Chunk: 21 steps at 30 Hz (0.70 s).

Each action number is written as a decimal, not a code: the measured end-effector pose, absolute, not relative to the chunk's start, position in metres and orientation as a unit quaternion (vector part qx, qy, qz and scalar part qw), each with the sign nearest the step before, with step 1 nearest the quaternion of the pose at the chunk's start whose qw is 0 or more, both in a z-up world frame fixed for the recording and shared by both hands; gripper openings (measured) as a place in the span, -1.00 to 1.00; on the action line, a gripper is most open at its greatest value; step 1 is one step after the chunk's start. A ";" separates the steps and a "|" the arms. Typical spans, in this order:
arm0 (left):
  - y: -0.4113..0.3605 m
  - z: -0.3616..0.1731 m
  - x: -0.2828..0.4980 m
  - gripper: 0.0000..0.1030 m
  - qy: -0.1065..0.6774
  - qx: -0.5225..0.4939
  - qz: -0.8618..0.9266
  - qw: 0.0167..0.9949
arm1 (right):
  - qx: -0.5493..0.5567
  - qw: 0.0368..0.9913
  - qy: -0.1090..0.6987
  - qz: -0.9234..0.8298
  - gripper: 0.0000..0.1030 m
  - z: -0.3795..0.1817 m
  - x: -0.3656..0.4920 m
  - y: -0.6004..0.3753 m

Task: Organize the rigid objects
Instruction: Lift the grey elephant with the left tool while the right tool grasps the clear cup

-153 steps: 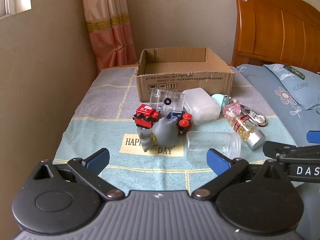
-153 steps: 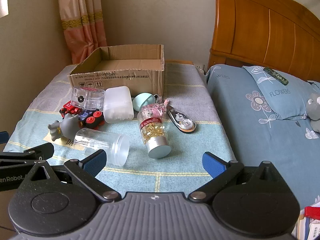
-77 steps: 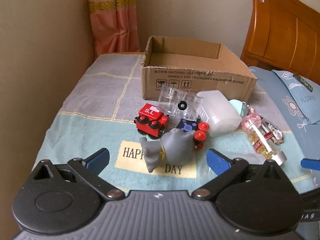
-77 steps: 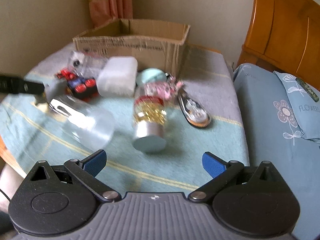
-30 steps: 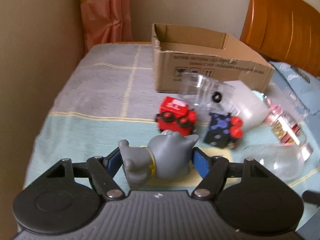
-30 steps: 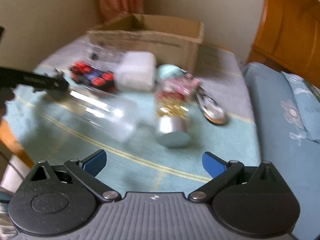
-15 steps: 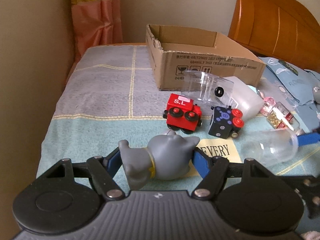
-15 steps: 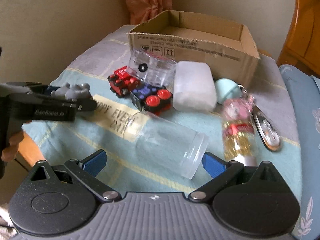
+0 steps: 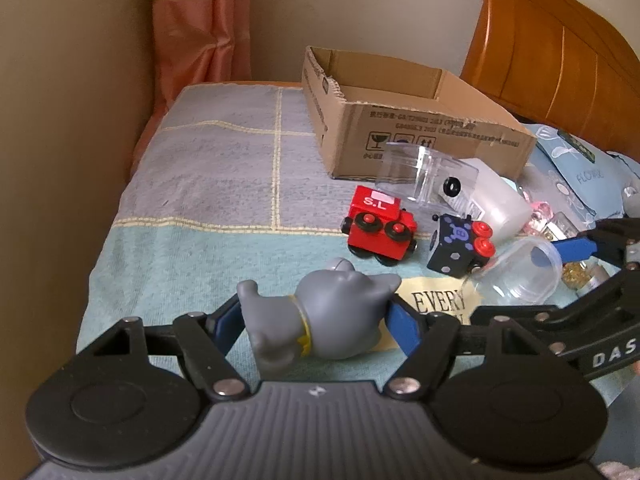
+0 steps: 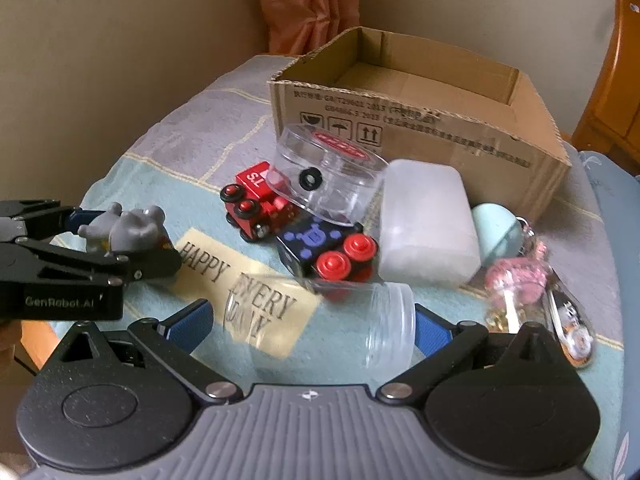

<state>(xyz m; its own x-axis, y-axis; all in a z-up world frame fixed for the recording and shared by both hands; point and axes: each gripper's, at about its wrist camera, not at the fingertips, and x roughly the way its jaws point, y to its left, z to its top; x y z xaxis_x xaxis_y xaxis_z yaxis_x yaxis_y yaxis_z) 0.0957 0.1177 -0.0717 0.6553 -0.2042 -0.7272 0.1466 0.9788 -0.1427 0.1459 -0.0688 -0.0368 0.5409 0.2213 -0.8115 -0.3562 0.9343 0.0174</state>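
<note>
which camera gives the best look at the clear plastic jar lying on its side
The right wrist view. The clear plastic jar lies on its side, filling the space between the right gripper and its open jaws, body and threaded mouth visible. The left wrist view shows only its open mouth end at the right edge, partly hidden by the right gripper.

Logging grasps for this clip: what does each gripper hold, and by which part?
The left gripper clamps the grey toy animal across its body. The right gripper is open around the lying clear jar, not gripping it.
</note>
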 end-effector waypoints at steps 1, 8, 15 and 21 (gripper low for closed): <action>0.117 -0.071 0.096 0.45 0.404 -0.034 -0.095 0.909 | -0.080 0.875 0.449 0.165 1.00 -0.038 0.147 -0.066; 0.116 -0.072 0.097 0.45 0.404 -0.033 -0.086 0.910 | -0.104 0.876 0.447 0.149 1.00 -0.044 0.147 -0.058; 0.113 -0.072 0.096 0.65 0.401 -0.030 -0.055 0.914 | -0.126 0.876 0.444 0.142 0.87 -0.044 0.141 -0.056; 0.113 -0.072 0.099 0.65 0.403 -0.028 -0.029 0.914 | -0.123 0.874 0.444 0.156 0.81 -0.044 0.140 -0.063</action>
<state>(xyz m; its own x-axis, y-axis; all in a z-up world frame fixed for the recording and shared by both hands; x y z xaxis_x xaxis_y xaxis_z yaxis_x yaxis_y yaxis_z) 0.0990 0.1132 -0.0723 0.6740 -0.0765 -0.7348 0.0309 0.9967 -0.0754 0.1395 -0.0625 -0.0436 0.5564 0.1629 -0.8148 -0.3819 0.9210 -0.0766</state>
